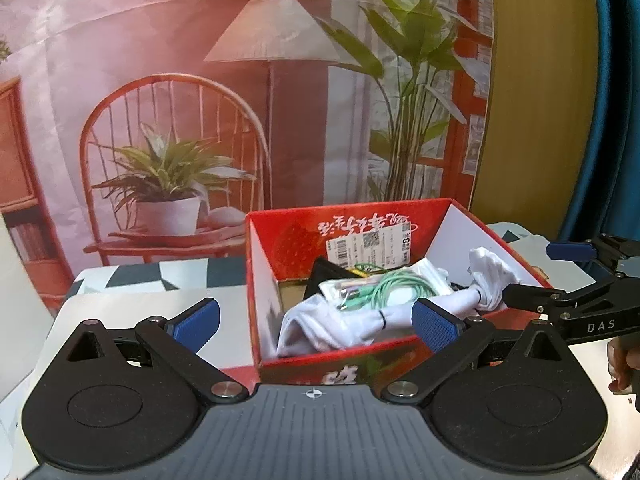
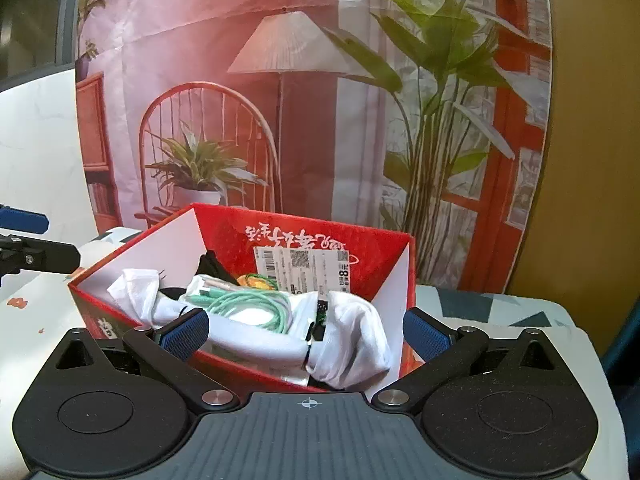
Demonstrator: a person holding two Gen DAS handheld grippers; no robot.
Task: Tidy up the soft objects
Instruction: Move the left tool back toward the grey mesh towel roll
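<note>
Resting on the counter [image 1: 132, 304] is a red cardboard box [image 1: 320, 366], open at the top, white on its inner side walls and carrying a shipping label [image 1: 370, 245] on its far inner wall. Inside the box lies a white sock bundle [image 1: 340, 320], rolled and cinched with a thin dark band; in the left wrist view it runs from about 7 o'clock of the box interior toward 3 o'clock, where its free end stands up against the right wall. On top of the contents, near the box centre, sits a clear packet holding a coiled mint-green cable [image 1: 394, 286]. A dark item shows behind the packet at 12 o'clock; what it is cannot be told.

Left gripper [image 1: 316, 322]: jaws spread wide, blue pads well apart, nothing between them. It sits at 6 o'clock of the box, near the front wall.

Right gripper [image 2: 306, 334]: jaws likewise spread wide, holding nothing. In its own view the white sock bundle [image 2: 348, 340] lies just beyond the pads, not pressed by either one. In the left wrist view this gripper appears at 3 o'clock, its lower finger over the right rim of the box.

A printed backdrop [image 1: 180, 100] showing a chair, lamp and plants hangs behind the counter at 12 o'clock.
</note>
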